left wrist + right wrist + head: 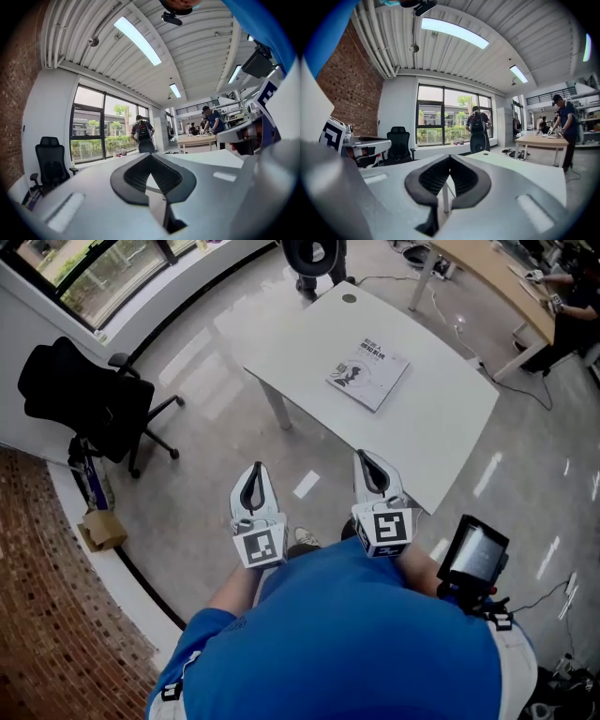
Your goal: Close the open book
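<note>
A book [367, 374] with a pale grey printed cover lies flat, cover up, on the white table [441, 427] in the head view. Both grippers are held over the floor in front of the table's near edge, well short of the book. My left gripper [258, 468] is shut with nothing between its jaws, as its own view shows [151, 157]. My right gripper [362, 457] is beside the table's near corner, also shut and empty [450, 157]. The book does not show in either gripper view.
A black office chair [89, 395] stands at the left by the window wall, with a cardboard box [101, 529] near the brick wall. A wooden table [497, 277] and a person [572, 306] are at the far right. Someone with a backpack [477, 129] stands beyond the white table.
</note>
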Demonstrator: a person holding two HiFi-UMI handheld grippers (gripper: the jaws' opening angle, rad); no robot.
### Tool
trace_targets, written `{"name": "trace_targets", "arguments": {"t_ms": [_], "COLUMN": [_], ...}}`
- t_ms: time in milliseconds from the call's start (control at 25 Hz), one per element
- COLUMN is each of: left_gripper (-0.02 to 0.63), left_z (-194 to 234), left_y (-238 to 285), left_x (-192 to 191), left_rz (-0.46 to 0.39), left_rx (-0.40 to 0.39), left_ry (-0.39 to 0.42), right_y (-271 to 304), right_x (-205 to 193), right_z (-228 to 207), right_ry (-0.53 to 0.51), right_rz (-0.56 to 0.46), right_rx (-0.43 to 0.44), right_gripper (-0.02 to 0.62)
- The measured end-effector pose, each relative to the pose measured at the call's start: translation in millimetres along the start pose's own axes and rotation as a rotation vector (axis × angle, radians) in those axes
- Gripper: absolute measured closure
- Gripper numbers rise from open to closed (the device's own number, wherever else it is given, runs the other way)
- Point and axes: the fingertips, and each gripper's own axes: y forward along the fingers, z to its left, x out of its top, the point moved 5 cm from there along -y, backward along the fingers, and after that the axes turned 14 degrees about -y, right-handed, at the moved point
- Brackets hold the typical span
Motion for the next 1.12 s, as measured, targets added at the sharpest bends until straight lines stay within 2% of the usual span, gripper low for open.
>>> {"name": "trace_targets", "arguments": {"t_ms": [280,600,1000,1120], "left_gripper": [0.6,0.6,0.6,0.6], "left_z": [-16.8,-93.5,-161.3,-178.4], "left_y": [61.3,147.8,195.5,205.6], "left_x": [-1.2,-18.7,-33.0,-38.8], "left_rz": [0.018,0.091,0.116,0.125], "left_rx": [-0.203,-0.48,-0.679,-0.727], "left_ry": [-0.001,0.107,0.183,0.171], "right_y": [3.6,6.4,-1.3,-1.9], "right_x": [-6.7,-39.2,-61.6,-71.4], "right_z": [-23.5,-88.6,-127.9,-136.2], "right_ry": [0.022,0.115,0.165,0.18], "right_rz": [0.038,0.087,0.138,0.15], "right_rx": [-0.188,-0.394,-0.516,-0.536], "right_gripper": [0.592,0.592,0.592,0.592]}}
